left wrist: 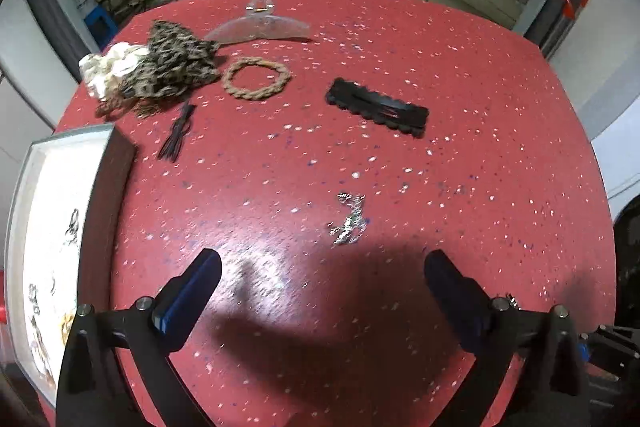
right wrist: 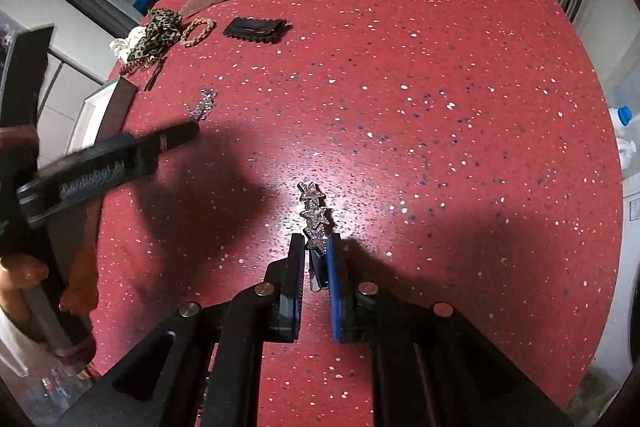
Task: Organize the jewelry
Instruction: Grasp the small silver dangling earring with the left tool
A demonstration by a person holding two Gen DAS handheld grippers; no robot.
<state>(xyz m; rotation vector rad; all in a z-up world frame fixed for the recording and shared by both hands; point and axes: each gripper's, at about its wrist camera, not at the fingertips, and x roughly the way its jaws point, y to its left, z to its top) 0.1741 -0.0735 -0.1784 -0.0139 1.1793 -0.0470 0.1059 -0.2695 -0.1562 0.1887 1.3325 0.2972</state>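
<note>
Silver star clip (right wrist: 315, 217) clamped in right tool (right wrist: 316, 247), left tool (left wrist: 320, 263) apart; box (left wrist: 52, 187) part-filled, chain (left wrist: 348, 219), hairpieces left.

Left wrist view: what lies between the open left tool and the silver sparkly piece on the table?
Nothing: only bare red speckled tabletop in shadow separates the left tool from the silver sparkly piece, seen in the left wrist view.

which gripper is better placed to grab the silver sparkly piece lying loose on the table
Left. The left gripper is open just short of the silver piece; the right gripper is shut on the star clip.
</note>
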